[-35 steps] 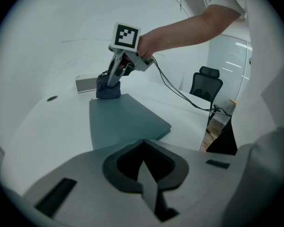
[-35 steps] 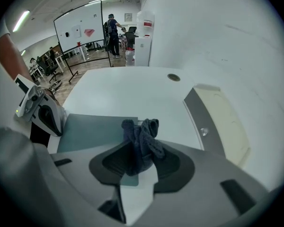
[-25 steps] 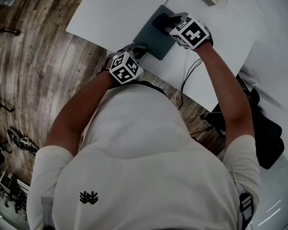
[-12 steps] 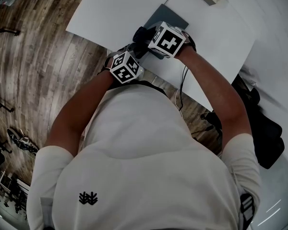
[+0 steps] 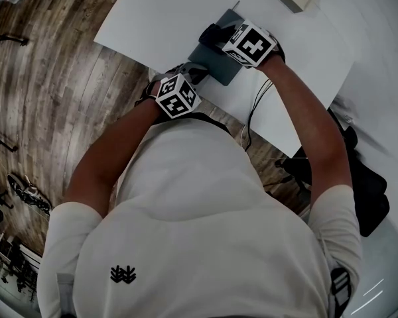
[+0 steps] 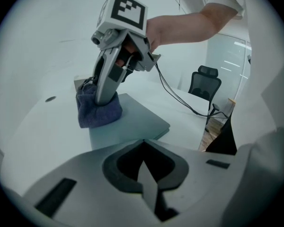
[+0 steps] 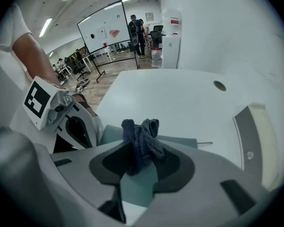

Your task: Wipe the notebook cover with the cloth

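Now, left gripper [image 6: 146, 174]: jaws together, tips at the near edge of the notebook [image 6: 132, 122].
Right gripper [image 7: 142, 163]: clamped on the cloth [image 7: 142, 131], pressing it onto the cover's far side.
Cubes [image 5: 178, 95]: black-and-white square markers.
Notebook: grey-blue, flat on the white table [image 5: 152, 18].
Cable [image 6: 180, 96]: trailing across the table.
Room: wood floor [image 5: 46, 78], office chair [image 6: 204, 82], whiteboard [image 7: 106, 30] far back.

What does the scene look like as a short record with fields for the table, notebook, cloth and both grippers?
surface: white table
book: closed grey-green notebook, flat on the table
wiper: bunched dark blue cloth, pressed on the notebook cover
right gripper: shut on the cloth
left gripper: shut, empty, by the notebook's near edge
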